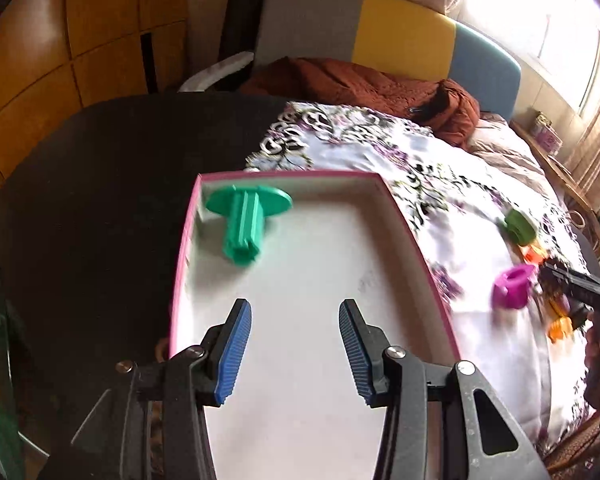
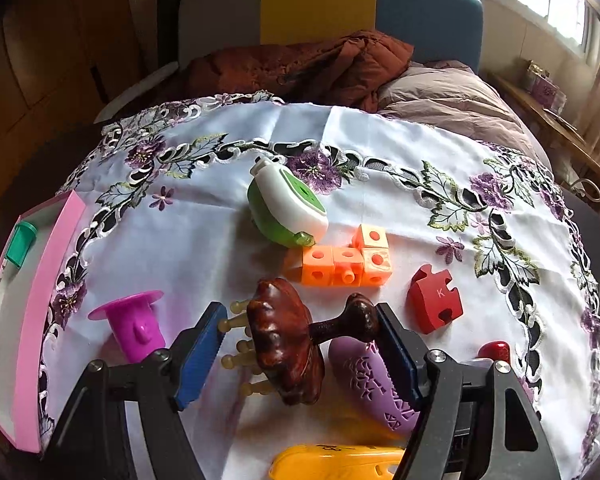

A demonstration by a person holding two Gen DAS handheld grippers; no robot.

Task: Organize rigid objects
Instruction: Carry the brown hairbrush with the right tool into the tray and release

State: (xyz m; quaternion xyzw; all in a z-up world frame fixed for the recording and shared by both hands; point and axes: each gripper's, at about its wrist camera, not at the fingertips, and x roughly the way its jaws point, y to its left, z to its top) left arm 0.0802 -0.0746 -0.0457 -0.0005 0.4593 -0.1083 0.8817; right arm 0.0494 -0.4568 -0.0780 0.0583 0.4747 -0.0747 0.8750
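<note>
A pink-rimmed white box lies on the table; a green plunger-shaped toy lies in its far left corner. My left gripper is open and empty over the box. The box also shows at the left of the right wrist view. My right gripper is open around a dark brown wooden massager with pale pegs; the right finger touches its knob. A magenta plunger toy, a green-white gadget, orange cubes, a red puzzle block and a purple perforated piece lie around on the cloth.
A white embroidered cloth covers the round dark table. A yellow object lies at the near edge and a small red object at the right. A bed with brown bedding stands behind.
</note>
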